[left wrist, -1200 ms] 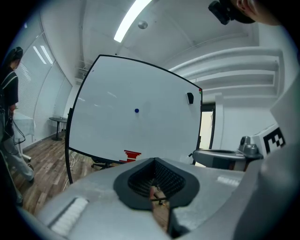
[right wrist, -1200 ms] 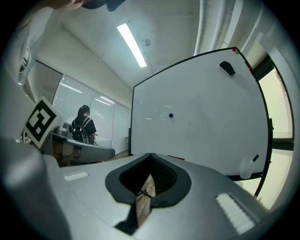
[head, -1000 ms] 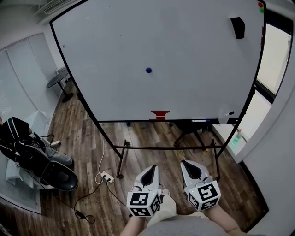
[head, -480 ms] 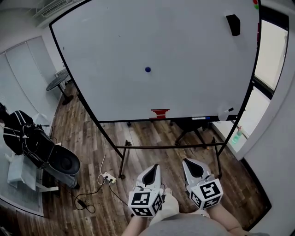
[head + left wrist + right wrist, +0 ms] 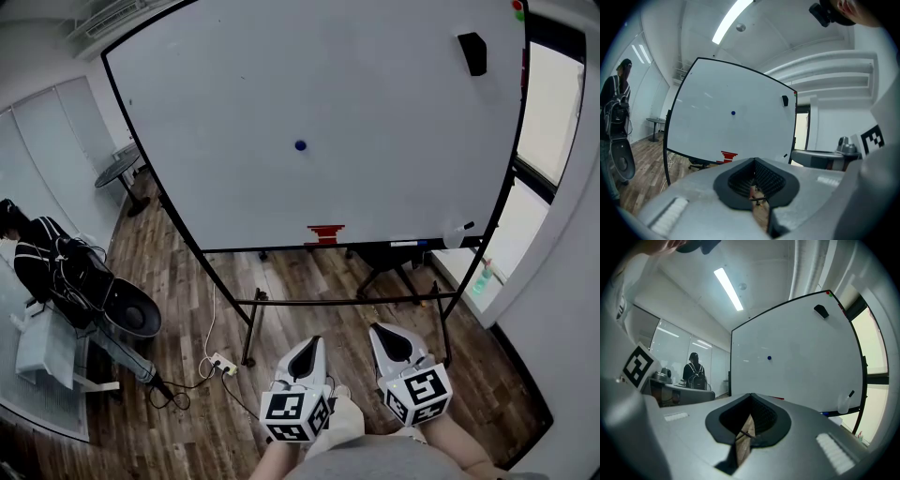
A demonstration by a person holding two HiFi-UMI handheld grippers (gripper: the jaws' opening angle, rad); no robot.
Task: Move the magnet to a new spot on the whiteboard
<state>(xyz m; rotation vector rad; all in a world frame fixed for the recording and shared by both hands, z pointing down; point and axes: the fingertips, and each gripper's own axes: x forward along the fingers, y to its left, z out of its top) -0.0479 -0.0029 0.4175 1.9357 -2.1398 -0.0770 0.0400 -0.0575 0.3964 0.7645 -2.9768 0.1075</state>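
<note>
The magnet (image 5: 300,145) is a small blue dot stuck near the middle of the big whiteboard (image 5: 375,103); it also shows as the blue magnet (image 5: 733,113) in the left gripper view and the blue magnet (image 5: 769,358) in the right gripper view. Both grippers hang low in front of the person, far below the board and pointing toward it. The left gripper (image 5: 308,346) is shut with nothing in it. Beside it the right gripper (image 5: 383,334) is shut and empty too. Neither touches the board.
A black eraser (image 5: 472,52) sticks at the board's top right and red marks (image 5: 325,232) sit at its bottom edge. The board's stand legs (image 5: 248,328) and a power strip (image 5: 220,361) are on the wood floor. A person with a backpack (image 5: 42,267) stands left.
The person with the backpack at the left has moved and now stands more upright. Both grippers stay low and shut, almost where they were.
</note>
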